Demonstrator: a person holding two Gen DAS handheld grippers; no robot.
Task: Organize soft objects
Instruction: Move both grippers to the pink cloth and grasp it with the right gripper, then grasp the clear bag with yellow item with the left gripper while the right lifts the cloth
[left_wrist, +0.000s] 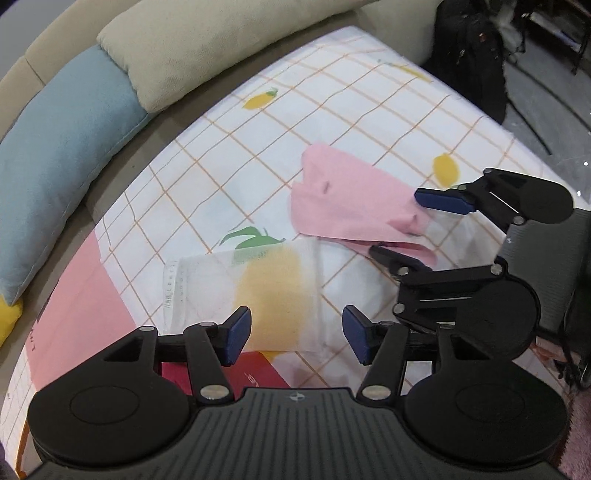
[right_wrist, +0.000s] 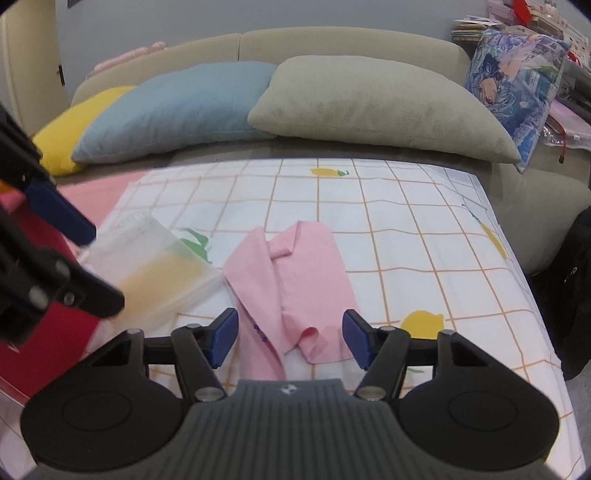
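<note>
A crumpled pink cloth (right_wrist: 291, 280) lies on the lemon-printed checked sheet (right_wrist: 406, 206). Its near end sits between the blue pads of my right gripper (right_wrist: 290, 338), which stands open and does not press on it. Left of the cloth lies a translucent white pouch (left_wrist: 240, 295) with a yellow patch showing through. My left gripper (left_wrist: 297, 336) hangs open over the pouch's near edge, nothing pinched. In the left wrist view the right gripper (left_wrist: 413, 227) straddles the pink cloth (left_wrist: 343, 199). In the right wrist view the left gripper (right_wrist: 103, 271) reaches in from the left over the pouch (right_wrist: 155, 273).
Blue (right_wrist: 173, 107), beige (right_wrist: 373, 107) and yellow (right_wrist: 70, 136) pillows line the sofa back, with a printed cushion (right_wrist: 517, 85) at the right. A red flat item (left_wrist: 258, 369) and a pink sheet (left_wrist: 77, 306) lie to the left. A black bag (left_wrist: 469, 55) stands beyond the sheet's far corner.
</note>
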